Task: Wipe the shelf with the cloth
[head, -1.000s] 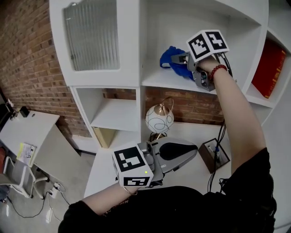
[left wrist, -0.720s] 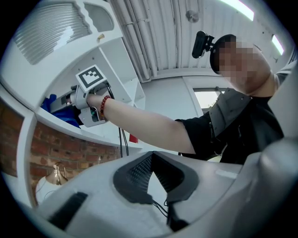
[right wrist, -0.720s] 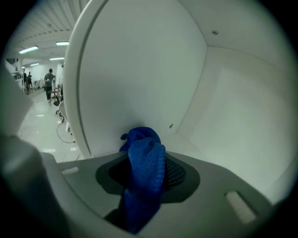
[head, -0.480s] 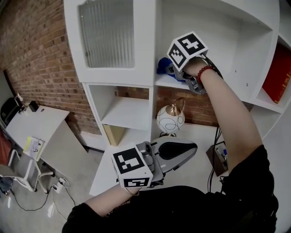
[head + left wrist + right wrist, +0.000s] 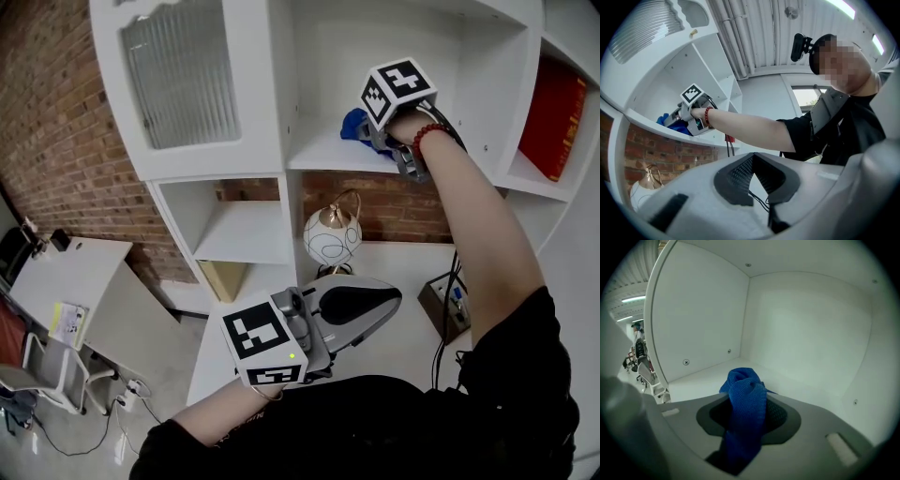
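The blue cloth (image 5: 745, 413) is bunched between the jaws of my right gripper (image 5: 747, 416), which is shut on it. In the head view the right gripper (image 5: 375, 131) reaches into the white shelf compartment (image 5: 328, 155) with the cloth (image 5: 356, 124) pressed on the shelf board near its front. The left gripper view shows the same cloth (image 5: 670, 123) on that shelf (image 5: 651, 123). My left gripper (image 5: 361, 314) is held low in front of my body, jaws together with nothing between them (image 5: 752, 176).
A round lamp (image 5: 330, 236) stands in the compartment below. A red book (image 5: 553, 117) leans in the right compartment. A ribbed glass door (image 5: 183, 80) closes the upper left one. A brown box (image 5: 445, 305) with cables sits on the lower surface. A brick wall (image 5: 56, 141) lies left.
The right gripper with the cloth has shifted sideways along the shelf board, and my head view has swung. The left gripper stays held low.
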Demonstrator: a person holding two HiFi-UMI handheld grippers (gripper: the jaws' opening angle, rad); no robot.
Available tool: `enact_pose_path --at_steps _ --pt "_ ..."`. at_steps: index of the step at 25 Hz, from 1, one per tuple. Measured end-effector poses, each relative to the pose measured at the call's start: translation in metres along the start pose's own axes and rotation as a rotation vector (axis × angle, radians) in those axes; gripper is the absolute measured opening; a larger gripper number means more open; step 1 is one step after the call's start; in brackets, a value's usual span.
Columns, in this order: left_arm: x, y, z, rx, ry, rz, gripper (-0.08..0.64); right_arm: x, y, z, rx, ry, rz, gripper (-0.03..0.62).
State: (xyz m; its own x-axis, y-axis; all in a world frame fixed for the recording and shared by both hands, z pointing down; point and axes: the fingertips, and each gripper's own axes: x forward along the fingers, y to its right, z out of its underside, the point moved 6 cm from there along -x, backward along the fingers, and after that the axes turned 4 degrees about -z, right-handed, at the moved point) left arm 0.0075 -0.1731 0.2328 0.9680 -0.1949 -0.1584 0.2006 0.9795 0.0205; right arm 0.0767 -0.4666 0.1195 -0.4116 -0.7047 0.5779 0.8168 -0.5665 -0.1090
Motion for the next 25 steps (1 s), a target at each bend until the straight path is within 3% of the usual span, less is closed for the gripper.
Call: enact_pose_path --at_steps 15,25 --pt "0.008 0.006 0.003 0.007 -0.018 0.059 -0.002 -0.045 0.078 0.044 0.152 -0.037 0.209 0.146" --pt "0.003 0.011 -0.004 -0.009 0.011 0.093 -0.002 -0.071 0.107 0.066 0.182 -0.079 0.433 0.146"
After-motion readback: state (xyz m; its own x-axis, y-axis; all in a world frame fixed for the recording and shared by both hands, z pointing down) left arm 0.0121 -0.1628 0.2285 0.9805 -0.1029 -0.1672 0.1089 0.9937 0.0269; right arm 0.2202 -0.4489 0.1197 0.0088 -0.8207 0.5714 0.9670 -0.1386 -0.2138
